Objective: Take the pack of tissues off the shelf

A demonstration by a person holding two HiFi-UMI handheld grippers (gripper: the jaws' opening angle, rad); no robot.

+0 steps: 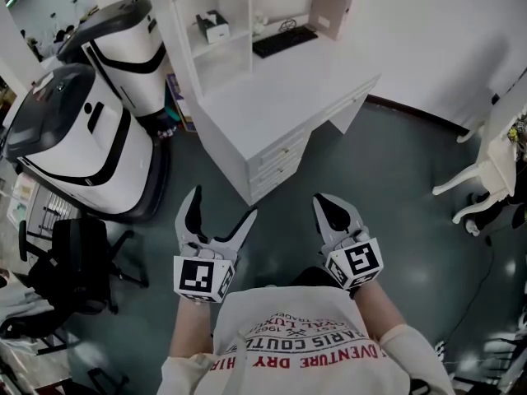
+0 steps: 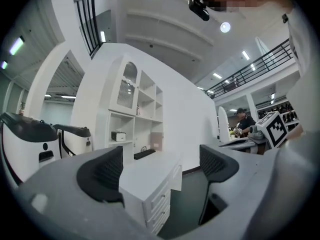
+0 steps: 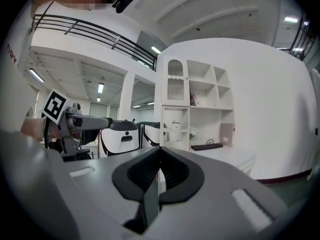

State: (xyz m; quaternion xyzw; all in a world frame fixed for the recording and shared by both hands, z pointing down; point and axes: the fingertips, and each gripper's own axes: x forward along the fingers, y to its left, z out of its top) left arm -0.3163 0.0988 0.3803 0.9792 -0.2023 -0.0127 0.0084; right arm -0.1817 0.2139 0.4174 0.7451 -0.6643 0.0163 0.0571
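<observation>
The pack of tissues [image 1: 216,26] is a small white box with a dark top. It sits in a lower left compartment of the white shelf unit [image 1: 185,31] at the back of the white desk [image 1: 280,97]. It also shows far off as the tissue pack [image 2: 118,136] in the left gripper view and the tissue pack [image 3: 175,126] in the right gripper view. My left gripper [image 1: 222,205] hovers over the floor in front of the desk, jaws wide open and empty. My right gripper [image 1: 323,200] is beside it, shut on nothing. Both are well short of the shelf.
A black keyboard [image 1: 284,40] and a beige board [image 1: 331,6] rest on the desk near the shelf. Two big white-and-black machines [image 1: 82,138] stand left of the desk, with a black office chair [image 1: 74,270] below them. White furniture legs [image 1: 486,179] stand at the right.
</observation>
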